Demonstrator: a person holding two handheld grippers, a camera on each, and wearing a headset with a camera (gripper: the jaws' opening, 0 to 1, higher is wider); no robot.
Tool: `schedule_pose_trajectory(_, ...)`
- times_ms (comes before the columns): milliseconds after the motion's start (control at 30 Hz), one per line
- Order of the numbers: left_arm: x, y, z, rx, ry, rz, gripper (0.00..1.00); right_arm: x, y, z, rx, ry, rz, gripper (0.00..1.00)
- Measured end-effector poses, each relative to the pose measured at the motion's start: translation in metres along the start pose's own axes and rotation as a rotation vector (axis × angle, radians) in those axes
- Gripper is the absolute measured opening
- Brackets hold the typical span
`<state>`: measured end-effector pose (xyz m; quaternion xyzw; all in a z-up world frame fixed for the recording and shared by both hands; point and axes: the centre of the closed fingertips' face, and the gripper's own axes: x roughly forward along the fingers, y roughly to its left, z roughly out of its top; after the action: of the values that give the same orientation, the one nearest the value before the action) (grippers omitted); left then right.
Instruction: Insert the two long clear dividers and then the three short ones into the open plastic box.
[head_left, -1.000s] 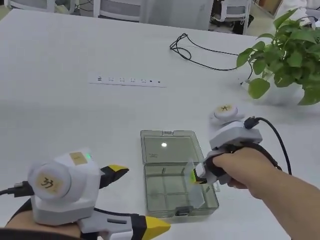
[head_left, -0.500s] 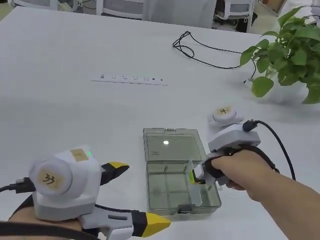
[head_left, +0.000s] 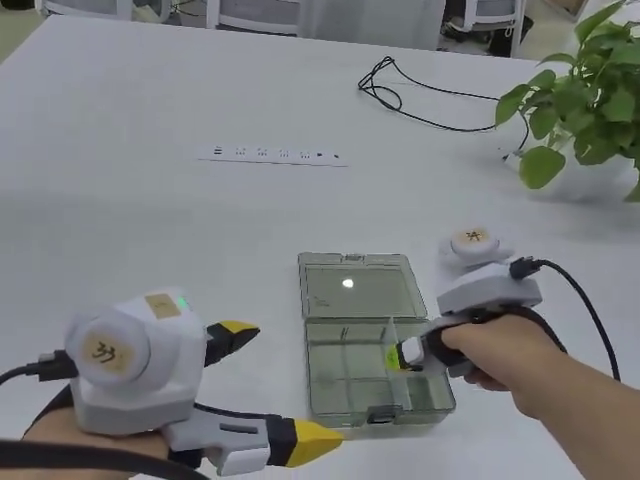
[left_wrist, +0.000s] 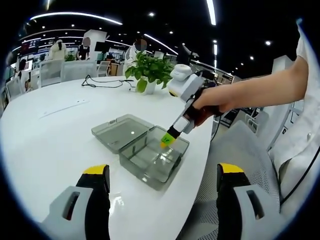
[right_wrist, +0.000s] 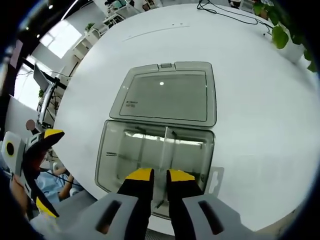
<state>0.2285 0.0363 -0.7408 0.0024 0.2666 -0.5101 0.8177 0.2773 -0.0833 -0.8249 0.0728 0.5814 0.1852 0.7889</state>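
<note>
Box: the clear plastic box (head_left: 310, 385) lies open on the white bench (head_left: 150, 230) right in front of you, its lid (head_left: 355, 285) flat behind it.
Right tool (head_left: 397, 357): your yellow tips dip into the box's right side, pressed close on a thin clear divider (right_wrist: 163, 155) standing upright.
Left tool (head_left: 280, 390): spread wide, holding nothing, left of the box.
Far back: white power strip (head_left: 270, 154), black cable (head_left: 420, 90), green leafy plant (head_left: 580, 100).

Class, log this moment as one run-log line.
right gripper: shut on clear divider, over plastic box | left gripper: open, empty
</note>
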Motion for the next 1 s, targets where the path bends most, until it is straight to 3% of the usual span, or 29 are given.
schedule_pose_trajectory(267,-0.003,0.011,-0.008,0.004,0.045,0.039,0.9,-0.013,0.004,0.008,-0.054,-0.066,0.058,0.17)
schedule_pose_trajectory(567,-0.005,0.035,-0.015,-0.004,0.104,0.113,0.87,-0.04,0.002,0.02,-0.165,-0.148,0.124,0.26)
schedule_pose_trajectory(767,-0.004,0.05,-0.02,-0.021,0.138,0.165,0.84,-0.061,0.0,0.022,-0.266,-0.192,0.173,0.34)
schedule_pose_trajectory(967,0.0,0.06,-0.034,-0.022,0.216,0.218,0.78,-0.082,0.0,0.013,-0.367,-0.234,0.207,0.46)
schedule_pose_trajectory(1000,0.001,0.061,-0.036,-0.022,0.226,0.227,0.77,-0.085,0.001,0.015,-0.42,-0.263,0.22,0.48)
